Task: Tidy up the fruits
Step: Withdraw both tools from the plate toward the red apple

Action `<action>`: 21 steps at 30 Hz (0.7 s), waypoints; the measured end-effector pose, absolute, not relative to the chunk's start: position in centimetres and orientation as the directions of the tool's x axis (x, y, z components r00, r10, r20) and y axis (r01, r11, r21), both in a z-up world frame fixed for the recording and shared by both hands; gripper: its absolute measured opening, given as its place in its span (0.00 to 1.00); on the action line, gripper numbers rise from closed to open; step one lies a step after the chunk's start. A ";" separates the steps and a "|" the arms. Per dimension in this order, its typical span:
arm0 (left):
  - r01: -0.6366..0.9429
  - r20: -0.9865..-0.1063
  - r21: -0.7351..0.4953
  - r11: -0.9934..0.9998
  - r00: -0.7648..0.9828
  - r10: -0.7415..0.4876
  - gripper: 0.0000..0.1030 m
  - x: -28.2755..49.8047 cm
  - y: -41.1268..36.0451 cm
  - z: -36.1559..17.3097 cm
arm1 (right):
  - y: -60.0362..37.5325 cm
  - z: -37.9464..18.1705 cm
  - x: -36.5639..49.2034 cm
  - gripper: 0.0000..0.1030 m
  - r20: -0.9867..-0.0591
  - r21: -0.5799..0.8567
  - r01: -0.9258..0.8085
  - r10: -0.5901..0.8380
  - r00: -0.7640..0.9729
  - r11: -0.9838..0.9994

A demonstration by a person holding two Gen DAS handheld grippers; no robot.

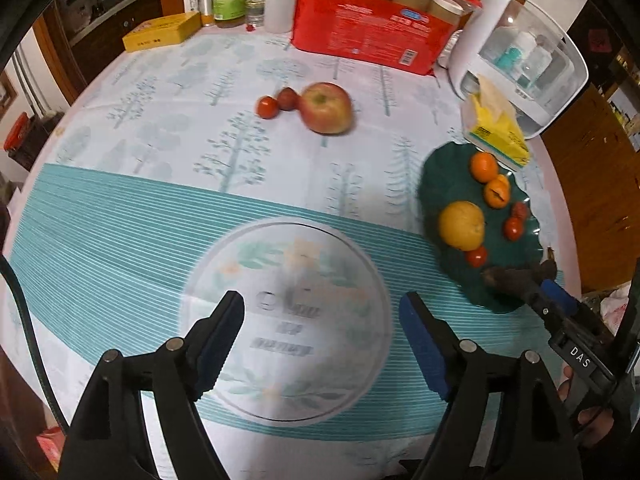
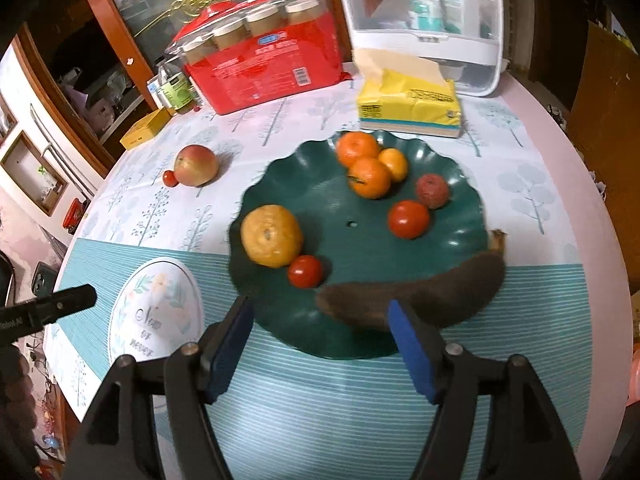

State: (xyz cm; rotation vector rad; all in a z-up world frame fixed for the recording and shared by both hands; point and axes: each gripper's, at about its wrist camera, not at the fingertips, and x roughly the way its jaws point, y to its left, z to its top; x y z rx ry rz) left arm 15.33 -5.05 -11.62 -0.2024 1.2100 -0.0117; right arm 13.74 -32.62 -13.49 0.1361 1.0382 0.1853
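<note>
Both claws gape, released: left claw [image 1: 322,340] over bare worktop [image 1: 120,208], right claw [image 2: 320,344] at the green plate [image 2: 360,240] rim, lower frame, beside the dark banana [image 2: 432,300].

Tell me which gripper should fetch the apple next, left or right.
Left. The left gripper is open and empty, with the apple ahead across bare cloth. The right gripper hangs over the green plate beside the dark banana, with the apple far off.

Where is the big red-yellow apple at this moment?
The big red-yellow apple lies on the tablecloth, outside the dark green scalloped plate, left of it in the right wrist view, with small red tomatoes beside it.
</note>
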 end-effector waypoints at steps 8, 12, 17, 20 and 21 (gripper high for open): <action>-0.065 -0.939 -0.098 0.993 0.337 -0.070 0.78 17.2 1.0 -9.8 | -26.6 -13.1 14.8 0.70 -0.841 0.188 -0.097 0.211 0.498 0.977; -0.069 -0.932 -0.072 0.995 0.361 -0.043 0.78 19.0 4.0 -8.8 | -23.9 -12.7 15.7 0.74 -0.829 0.192 -0.107 0.220 0.514 0.976; -0.043 -0.924 -0.045 0.998 0.381 -0.025 0.78 21.7 6.5 -7.9 | -20.6 -12.7 17.3 0.76 -0.822 0.172 -0.126 0.213 0.529 0.977; -0.016 -0.918 -0.020 1.000 0.396 -0.012 0.78 23.6 7.4 -7.5 | -18.9 -12.7 18.7 0.78 -0.821 0.174 -0.130 0.217 0.528 0.976; -0.007 -0.914 -0.014 1.000 0.407 -0.010 0.78 24.3 7.6 -7.3 | -18.5 -12.7 19.1 0.79 -0.821 0.178 -0.131 0.221 0.527 0.975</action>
